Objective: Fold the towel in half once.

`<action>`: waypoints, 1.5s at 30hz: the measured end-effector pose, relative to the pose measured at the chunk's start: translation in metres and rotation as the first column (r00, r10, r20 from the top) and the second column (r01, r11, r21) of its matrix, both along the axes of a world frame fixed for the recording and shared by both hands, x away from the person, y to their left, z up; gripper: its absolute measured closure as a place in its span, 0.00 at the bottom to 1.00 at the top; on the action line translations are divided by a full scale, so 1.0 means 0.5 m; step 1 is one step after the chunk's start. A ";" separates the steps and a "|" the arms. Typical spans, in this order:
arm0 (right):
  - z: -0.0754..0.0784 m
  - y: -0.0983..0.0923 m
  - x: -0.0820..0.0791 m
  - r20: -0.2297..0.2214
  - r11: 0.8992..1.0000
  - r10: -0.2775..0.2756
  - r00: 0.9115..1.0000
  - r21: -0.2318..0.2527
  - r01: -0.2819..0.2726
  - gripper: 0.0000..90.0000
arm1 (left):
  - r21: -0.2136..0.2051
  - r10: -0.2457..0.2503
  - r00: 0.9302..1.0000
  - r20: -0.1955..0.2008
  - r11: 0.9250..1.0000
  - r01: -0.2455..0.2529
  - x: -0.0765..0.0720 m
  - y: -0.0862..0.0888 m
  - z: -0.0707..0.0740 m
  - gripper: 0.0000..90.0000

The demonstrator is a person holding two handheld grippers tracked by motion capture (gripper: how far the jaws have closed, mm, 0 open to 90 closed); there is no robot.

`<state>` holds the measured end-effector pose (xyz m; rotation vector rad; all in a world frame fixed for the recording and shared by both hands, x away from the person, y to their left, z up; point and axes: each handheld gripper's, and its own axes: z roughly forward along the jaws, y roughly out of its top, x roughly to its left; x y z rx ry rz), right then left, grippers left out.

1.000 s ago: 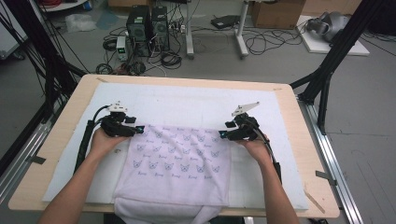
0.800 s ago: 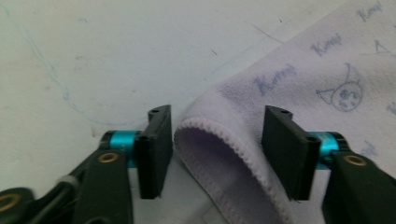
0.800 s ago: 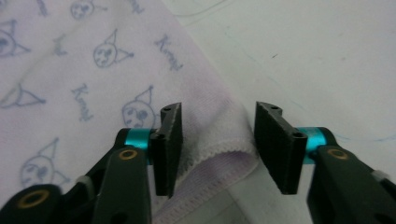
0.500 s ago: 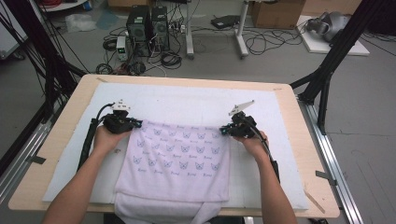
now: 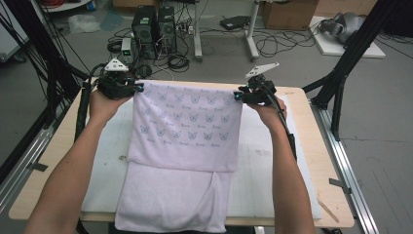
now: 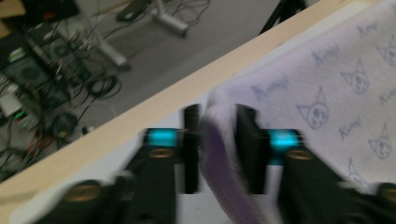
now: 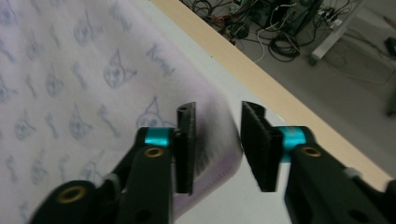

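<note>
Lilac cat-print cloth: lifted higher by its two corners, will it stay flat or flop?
Probably floppy: the lilac cat-print cloth drapes down and folds onto the wooden table. Likely light: its top edge barely sags. It may slip: the left gripper and right gripper have just been opening their jaws, corners loose between them.
</note>
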<state>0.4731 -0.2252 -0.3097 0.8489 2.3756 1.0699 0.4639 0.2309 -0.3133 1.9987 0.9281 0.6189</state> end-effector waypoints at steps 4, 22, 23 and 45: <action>-0.051 0.002 -0.003 -0.059 0.999 0.025 0.998 -0.032 -0.027 0.68 | -0.016 -0.001 1.000 -0.014 1.000 0.000 -0.017 0.023 -0.047 0.65; -0.157 -0.005 -0.272 -0.093 0.965 0.254 0.963 0.084 -0.247 0.67 | -0.067 -0.169 0.986 -0.001 0.983 0.169 -0.220 0.038 -0.156 0.58; -0.166 -0.001 -0.290 -0.114 0.960 0.278 0.954 0.074 -0.271 0.67 | -0.070 -0.173 0.985 -0.006 0.983 0.172 -0.229 0.038 -0.161 0.57; -0.236 -0.005 -0.399 -0.224 0.887 0.457 0.861 0.036 -0.461 1.00 | -0.026 -0.233 0.972 -0.040 0.972 0.232 -0.318 0.036 -0.211 0.56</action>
